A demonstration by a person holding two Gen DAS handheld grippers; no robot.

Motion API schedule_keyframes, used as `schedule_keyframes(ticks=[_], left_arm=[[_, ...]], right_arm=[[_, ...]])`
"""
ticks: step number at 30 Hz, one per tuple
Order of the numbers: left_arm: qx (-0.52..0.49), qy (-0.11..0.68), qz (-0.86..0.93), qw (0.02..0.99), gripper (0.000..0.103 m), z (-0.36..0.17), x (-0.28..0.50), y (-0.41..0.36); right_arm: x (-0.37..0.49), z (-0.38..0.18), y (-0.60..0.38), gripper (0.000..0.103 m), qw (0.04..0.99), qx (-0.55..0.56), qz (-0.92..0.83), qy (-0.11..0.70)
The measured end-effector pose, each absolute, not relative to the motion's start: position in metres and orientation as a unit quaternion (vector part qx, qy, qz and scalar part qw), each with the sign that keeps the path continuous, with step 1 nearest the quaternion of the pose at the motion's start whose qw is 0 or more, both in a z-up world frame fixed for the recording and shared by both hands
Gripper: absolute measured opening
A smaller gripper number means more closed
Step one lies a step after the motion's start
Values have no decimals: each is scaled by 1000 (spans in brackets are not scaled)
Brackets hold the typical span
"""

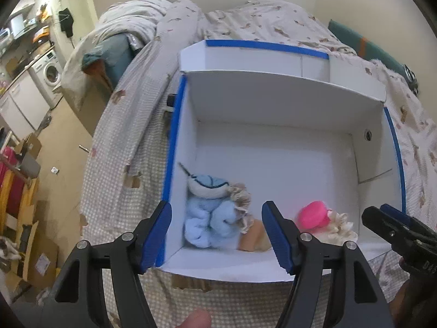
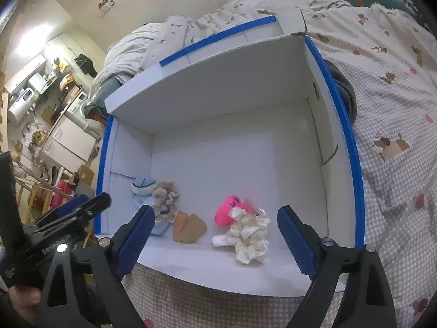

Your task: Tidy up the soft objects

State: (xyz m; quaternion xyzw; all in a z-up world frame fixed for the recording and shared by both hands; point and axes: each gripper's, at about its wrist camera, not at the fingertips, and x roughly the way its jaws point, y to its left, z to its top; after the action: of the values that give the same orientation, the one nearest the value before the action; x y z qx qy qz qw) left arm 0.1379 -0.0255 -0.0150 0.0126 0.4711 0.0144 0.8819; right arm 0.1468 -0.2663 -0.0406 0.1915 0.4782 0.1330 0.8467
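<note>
A white box with blue-taped rims (image 1: 174, 125) (image 2: 352, 147) lies open on the bed. Along its near wall lie a light-blue rolled cloth (image 1: 210, 224) (image 2: 161, 228), a blue-and-white sock bundle (image 1: 207, 184) (image 2: 143, 186), a beige scrunchie (image 1: 241, 199) (image 2: 166, 201), a tan piece (image 1: 252, 236) (image 2: 189, 228), a pink plush (image 1: 312, 214) (image 2: 228, 210) and a cream scrunchie (image 1: 341, 229) (image 2: 250, 235). My left gripper (image 1: 217, 236) hangs open above the blue cloth. My right gripper (image 2: 215, 242) is open wide over the cream scrunchie. Neither holds anything.
The bed carries a checked, dog-print duvet (image 2: 396, 109) with pillows heaped at the far end (image 1: 136, 19). A teal cushion (image 1: 363, 43) lies at the back right. To the left, the floor holds cardboard boxes (image 1: 32, 262) and a washing machine (image 1: 50, 73).
</note>
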Motion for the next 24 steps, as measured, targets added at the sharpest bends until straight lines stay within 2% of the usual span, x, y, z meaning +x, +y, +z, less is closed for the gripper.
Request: schedule_keyframes(ticks=[1, 4, 5, 14, 19, 24], left_arm=[[9, 468, 14, 884, 67, -14, 136, -21], [-6, 462, 15, 887, 85, -8, 128, -8], [-11, 460, 13, 888, 87, -6, 125, -4], [-73, 462, -11, 884, 96, 0, 95, 29], [-56, 455, -13, 888, 96, -10, 71, 26], [-32, 389, -4, 921, 96, -5, 55, 22]], right_arm=[[146, -42, -266, 97, 847, 190, 131, 479], [143, -41, -264, 103, 853, 175, 119, 477], [141, -38, -264, 103, 857, 170, 115, 473], [113, -18, -268, 103, 853, 157, 83, 491], [87, -12, -256, 103, 864, 128, 105, 476], [66, -21, -243, 103, 890, 104, 102, 432]])
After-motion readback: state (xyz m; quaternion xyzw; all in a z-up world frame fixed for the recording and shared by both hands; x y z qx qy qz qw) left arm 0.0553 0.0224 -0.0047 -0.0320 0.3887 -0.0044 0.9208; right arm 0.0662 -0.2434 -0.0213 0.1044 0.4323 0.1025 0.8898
